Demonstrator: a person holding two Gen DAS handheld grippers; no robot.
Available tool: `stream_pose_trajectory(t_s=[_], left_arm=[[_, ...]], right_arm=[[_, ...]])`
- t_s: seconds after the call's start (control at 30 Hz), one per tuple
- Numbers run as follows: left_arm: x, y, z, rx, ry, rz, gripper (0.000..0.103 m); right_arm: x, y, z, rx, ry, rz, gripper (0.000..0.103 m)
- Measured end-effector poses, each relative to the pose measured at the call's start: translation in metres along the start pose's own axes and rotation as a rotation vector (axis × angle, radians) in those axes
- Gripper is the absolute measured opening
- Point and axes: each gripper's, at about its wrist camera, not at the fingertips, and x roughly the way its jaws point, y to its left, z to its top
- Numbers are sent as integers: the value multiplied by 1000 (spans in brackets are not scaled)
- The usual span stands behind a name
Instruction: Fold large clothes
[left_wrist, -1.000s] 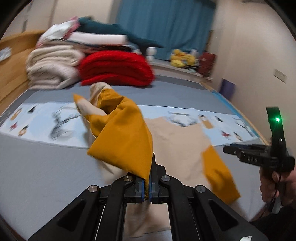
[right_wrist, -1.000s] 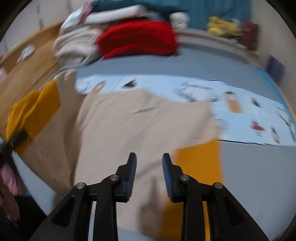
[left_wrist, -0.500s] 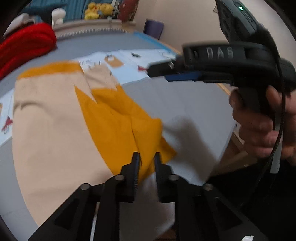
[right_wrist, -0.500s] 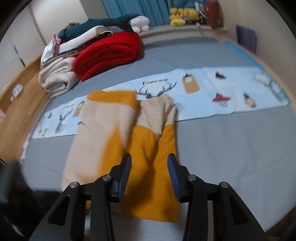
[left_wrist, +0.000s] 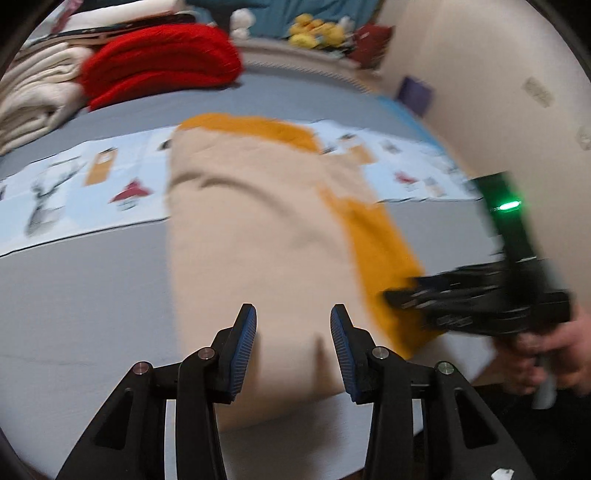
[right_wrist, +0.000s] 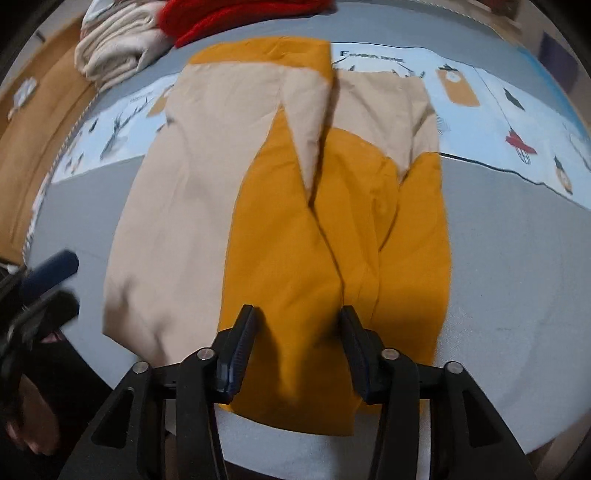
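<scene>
Both sets of jaws spread now, garment (right_wrist: 314, 229) released, flat on bed (right_wrist: 517, 277).

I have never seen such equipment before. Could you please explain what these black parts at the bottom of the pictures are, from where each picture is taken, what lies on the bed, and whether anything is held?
There is no robot here. A person holds a hand tool with two fingers in each hand, and each tool carries a wide-angle camera that looks along its fingers. The black arms at the bottom are those fingers. One picture comes from the left gripper, the other from the right gripper.

On the grey bed lies a beige and mustard garment, partly folded, across a light blue printed cloth. Behind are a red blanket and cream folded blankets.

Nothing is held. The left jaws have just been opening and the right jaws closing, but both stand apart above the garment, with no cloth pinched. In the left view you also see the person's hand holding the right tool.
</scene>
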Motion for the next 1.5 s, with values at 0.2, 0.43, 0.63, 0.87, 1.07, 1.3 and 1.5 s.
stream_pose_trajectory(t_s=[0.2,0.43,0.63,0.87,1.07,1.3,1.5], left_arm=[[12,14,-1,-68,45,13,38],[16,11,0,-63,41,19,38],[22,12,3,-82,57,0,38],[60,12,-8,-112,204,-41,40],[75,32,-18,-192,300,-54,50],[67,44,1,-261,257,-112,49],[89,79,39,-385,211,-187,56]], right_arm=[[-22,1,-4,-4,-81,42,6],[-60,-3,-14,-9,-191,10,4],[-97,-38,-19,124,-284,-86,4],[-62,-77,-30,209,-89,-193,4],[-3,-78,-36,166,133,-164,6],[-7,-103,-36,283,103,-79,38],[-22,-128,-25,338,-1,-5,49]])
